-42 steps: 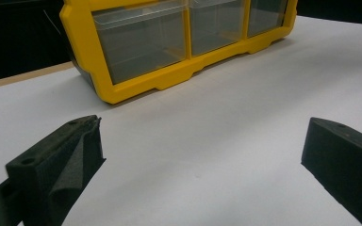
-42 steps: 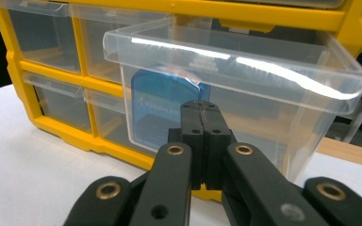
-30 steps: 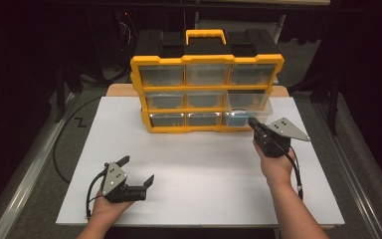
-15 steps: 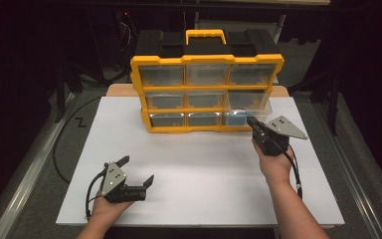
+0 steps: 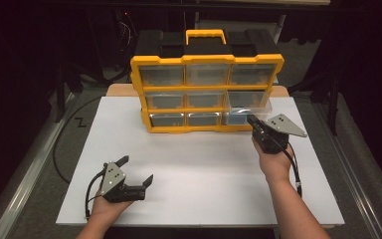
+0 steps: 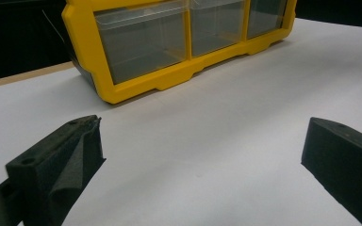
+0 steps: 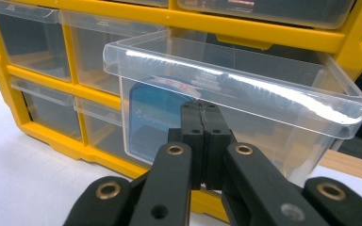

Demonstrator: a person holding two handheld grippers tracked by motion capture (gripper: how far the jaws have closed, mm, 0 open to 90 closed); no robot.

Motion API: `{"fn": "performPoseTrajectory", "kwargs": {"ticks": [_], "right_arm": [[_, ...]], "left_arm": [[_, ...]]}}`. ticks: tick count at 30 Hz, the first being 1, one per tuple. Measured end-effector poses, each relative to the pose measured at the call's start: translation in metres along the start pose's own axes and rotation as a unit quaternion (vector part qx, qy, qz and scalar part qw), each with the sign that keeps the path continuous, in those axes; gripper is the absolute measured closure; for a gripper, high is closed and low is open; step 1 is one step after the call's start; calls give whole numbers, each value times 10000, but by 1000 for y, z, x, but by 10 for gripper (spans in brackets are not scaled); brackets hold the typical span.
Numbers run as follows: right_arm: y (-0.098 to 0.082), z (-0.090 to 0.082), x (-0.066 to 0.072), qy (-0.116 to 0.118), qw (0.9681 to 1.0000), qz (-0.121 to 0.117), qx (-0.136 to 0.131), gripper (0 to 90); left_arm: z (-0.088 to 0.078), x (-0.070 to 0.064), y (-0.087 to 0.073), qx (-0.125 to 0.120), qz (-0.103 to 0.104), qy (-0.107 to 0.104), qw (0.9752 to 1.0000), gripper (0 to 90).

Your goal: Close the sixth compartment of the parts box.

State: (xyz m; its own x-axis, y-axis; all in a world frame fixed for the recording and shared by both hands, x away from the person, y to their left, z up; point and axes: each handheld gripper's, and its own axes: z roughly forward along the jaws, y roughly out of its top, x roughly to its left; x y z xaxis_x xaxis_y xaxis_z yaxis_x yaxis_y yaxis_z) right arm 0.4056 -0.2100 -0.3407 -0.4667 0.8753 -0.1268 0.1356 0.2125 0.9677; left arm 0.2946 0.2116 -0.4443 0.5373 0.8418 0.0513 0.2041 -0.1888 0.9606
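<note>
A: Handling of the clear plastic drawer (image 7: 235, 84)?

B: Probably light and thin-walled, stiff enough to slide but likely to flex or crack if squeezed hard. Smooth and glossy, so slippery for pads. Best taken by the rolled front lip, hooked from beneath or pinched across the edge, pulled straight so as not to jam in the yellow organizer (image 5: 206, 89).

A: Where exactly?

B: Right column, middle row, standing part-way out over the white table (image 5: 204, 159). Something blue (image 7: 151, 122) visible through the front wall, apparently in the drawer below.

A: Claws?

B: Right gripper (image 7: 201, 106) pressed together, nothing between, tips just under the lip; touching or not, hard to say. Forearm stretched forward, wrist roughly level. Left gripper (image 5: 137, 169) spread wide, empty, low near the table's front left, well apart from the organizer.
</note>
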Motion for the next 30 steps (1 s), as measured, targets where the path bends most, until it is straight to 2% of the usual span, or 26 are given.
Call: {"fn": "performPoseTrajectory", "kwargs": {"ticks": [30], "right_arm": [[7,18,-6,-153,9998,-59,106,900]], "left_arm": [[-2,1,0,-15,9,-56,10000,4]]}}
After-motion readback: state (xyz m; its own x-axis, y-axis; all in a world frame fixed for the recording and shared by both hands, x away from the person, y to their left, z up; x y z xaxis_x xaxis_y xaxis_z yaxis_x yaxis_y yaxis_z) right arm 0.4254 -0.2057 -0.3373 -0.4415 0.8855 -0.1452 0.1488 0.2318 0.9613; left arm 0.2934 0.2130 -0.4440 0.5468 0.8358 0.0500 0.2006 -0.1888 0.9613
